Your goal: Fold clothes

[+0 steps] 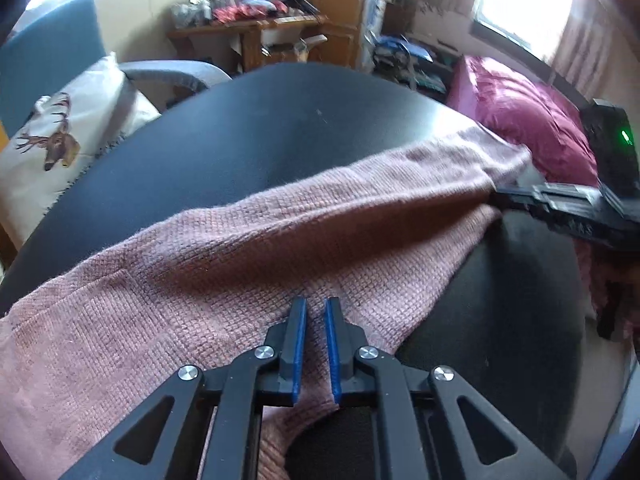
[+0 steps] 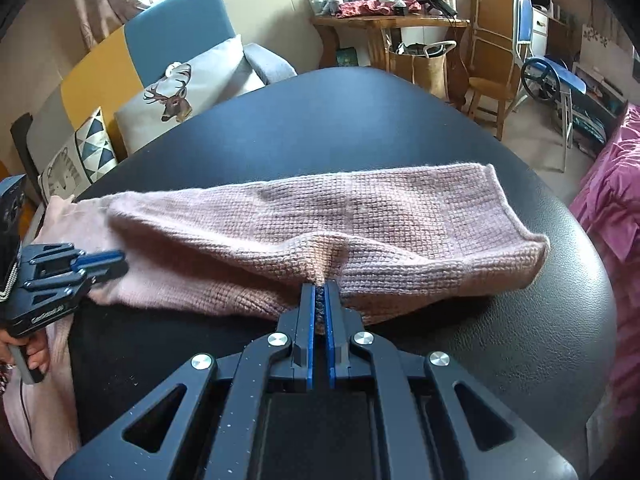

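A pink knitted garment (image 1: pixel 224 252) lies stretched across a black round table (image 1: pixel 280 120); it also shows in the right wrist view (image 2: pixel 400 216). My left gripper (image 1: pixel 315 304) hovers over its near part, jaws slightly apart, nothing between them. In the right wrist view the left gripper (image 2: pixel 116 258) is at the garment's left end. My right gripper (image 2: pixel 319 288) is shut on a pinch of the knit's near edge, which rises in a small peak. In the left wrist view the right gripper (image 1: pixel 504 194) meets the garment's far end.
A sofa with a deer cushion (image 2: pixel 172 92) stands behind the table on the left. A wooden desk (image 2: pixel 384 24) with clutter is at the back. A bed with a magenta cover (image 1: pixel 528 116) lies to the right. The table (image 2: pixel 520 320) has bare black surface near the right gripper.
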Available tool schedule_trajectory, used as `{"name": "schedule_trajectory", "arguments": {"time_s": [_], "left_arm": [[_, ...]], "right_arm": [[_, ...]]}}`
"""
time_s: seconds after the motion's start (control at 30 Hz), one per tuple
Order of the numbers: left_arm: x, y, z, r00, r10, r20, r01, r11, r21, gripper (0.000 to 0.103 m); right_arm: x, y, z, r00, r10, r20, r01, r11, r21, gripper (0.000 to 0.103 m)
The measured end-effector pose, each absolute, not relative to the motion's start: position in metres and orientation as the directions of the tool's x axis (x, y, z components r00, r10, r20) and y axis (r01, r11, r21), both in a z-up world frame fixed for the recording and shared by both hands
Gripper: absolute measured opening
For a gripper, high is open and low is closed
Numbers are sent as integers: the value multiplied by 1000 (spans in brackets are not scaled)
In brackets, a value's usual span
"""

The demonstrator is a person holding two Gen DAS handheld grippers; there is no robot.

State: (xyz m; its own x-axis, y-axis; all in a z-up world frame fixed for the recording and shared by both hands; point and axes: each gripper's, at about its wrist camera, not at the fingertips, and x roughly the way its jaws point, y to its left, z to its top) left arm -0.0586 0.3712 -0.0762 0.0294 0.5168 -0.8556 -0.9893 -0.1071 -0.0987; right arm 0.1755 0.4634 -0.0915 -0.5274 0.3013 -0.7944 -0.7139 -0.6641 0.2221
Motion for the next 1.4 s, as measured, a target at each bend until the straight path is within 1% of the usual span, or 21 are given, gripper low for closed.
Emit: {"name": "schedule_trajectory", "arguments": {"time_s": [0.07, 0.13, 0.2, 0.23, 0.33, 0.43, 0.5, 0.6, 0.7, 0.83, 0.87, 0.97, 1.03, 1.07, 1.1, 1.2, 1.23, 1.3, 1.37, 1.4], "left_arm": [[-57, 368, -73, 39, 507, -861, -993, -73, -88, 9], [-55, 365, -69, 48, 497, -867, -996, -39, -78, 9], [-55, 364, -58, 101, 547, -831, -988, -46, -150, 8], [-55, 363, -50, 129, 582, -803, -980, -47, -192, 8], [-45, 373, -36, 122, 640, -759, -974, -72, -217, 8], [-25, 391, -44, 166, 595, -787, -972, -38, -234, 8], [-7, 401, -56, 162, 556, -815, -981, 4, -193, 8], [16, 410, -68, 172, 541, -823, -983, 42, -177, 8], [20, 417, -67, 214, 575, -790, -970, 31, -241, 8], [27, 439, -78, 179, 521, -834, -976, -16, -219, 8], [26, 440, -79, 184, 523, -832, -973, -23, -230, 8], [20, 441, -81, 235, 518, -822, -953, -45, -300, 11], [11, 442, -82, 290, 520, -804, -924, -66, -376, 19], [7, 442, -82, 318, 521, -792, -907, -76, -414, 21], [2, 442, -83, 344, 522, -780, -889, -87, -450, 22], [-3, 446, -86, 357, 521, -776, -868, -122, -481, 23], [-1, 447, -88, 350, 520, -779, -870, -127, -476, 23], [12, 448, -87, 291, 525, -800, -912, -100, -398, 23], [29, 443, -86, 206, 531, -822, -956, -71, -286, 22], [36, 443, -86, 166, 537, -827, -970, -65, -236, 19]], "right_arm": [[180, 466, -92, -542, 295, -787, -724, -639, 259, 4], [189, 467, -92, -584, 282, -761, -727, -598, 336, 4], [193, 463, -86, -648, 266, -714, -693, -595, 407, 4], [193, 460, -84, -650, 270, -710, -688, -606, 400, 4], [192, 453, -79, -644, 280, -712, -682, -632, 369, 4], [194, 450, -84, -648, 264, -715, -675, -634, 378, 4], [195, 452, -90, -657, 243, -713, -670, -621, 406, 4], [202, 453, -101, -668, 222, -710, -668, -600, 441, 4], [204, 452, -102, -679, 217, -702, -661, -596, 456, 4], [205, 452, -102, -684, 212, -698, -655, -598, 461, 4], [206, 452, -101, -688, 213, -694, -654, -598, 464, 4], [207, 451, -101, -694, 212, -688, -650, -595, 472, 4], [207, 452, -102, -696, 209, -687, -649, -593, 477, 4], [207, 452, -103, -697, 208, -686, -648, -592, 480, 4], [207, 452, -103, -699, 207, -684, -647, -591, 481, 4], [207, 450, -103, -698, 211, -684, -649, -590, 480, 4], [207, 449, -103, -698, 212, -684, -650, -590, 479, 4], [206, 448, -103, -692, 219, -688, -653, -594, 469, 4], [204, 447, -103, -686, 226, -691, -657, -599, 457, 4], [203, 446, -103, -684, 230, -692, -660, -601, 452, 4]]}}
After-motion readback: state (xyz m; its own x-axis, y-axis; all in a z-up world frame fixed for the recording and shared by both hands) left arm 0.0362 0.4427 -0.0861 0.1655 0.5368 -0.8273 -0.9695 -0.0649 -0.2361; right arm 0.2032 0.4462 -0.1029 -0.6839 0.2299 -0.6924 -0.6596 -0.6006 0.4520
